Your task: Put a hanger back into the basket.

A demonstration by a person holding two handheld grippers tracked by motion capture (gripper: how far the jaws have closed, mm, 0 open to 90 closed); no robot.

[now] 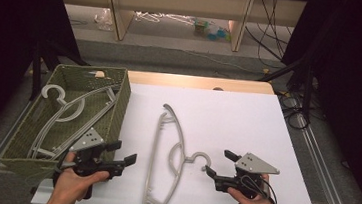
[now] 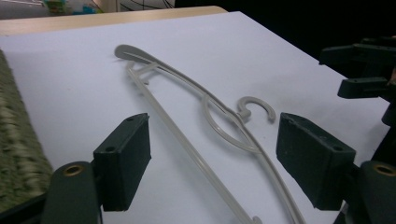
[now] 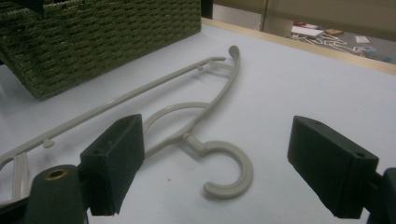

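Observation:
A grey plastic hanger point(image 1: 168, 156) lies flat on the white table sheet, its hook point(image 1: 199, 159) pointing right. My left gripper point(image 1: 124, 153) hovers just left of it, open, nothing between the pads. In the left gripper view the hanger point(image 2: 254, 99) lies ahead of the open left gripper point(image 2: 215, 158). My right gripper point(image 1: 219, 163) is to the right of the hook, also open and empty. In the right gripper view the hook point(image 3: 250, 170) lies on the sheet ahead of the open right gripper point(image 3: 219, 144). A second grey hanger point(image 1: 67, 111) rests inside the woven basket point(image 1: 121, 101).
The green woven basket point(image 3: 93, 37) stands at the table's left edge, close behind my left hand. The white sheet point(image 1: 228, 116) stretches to the right and back. Beyond the table are a wooden shelf frame point(image 1: 122, 11), cables and floor clutter.

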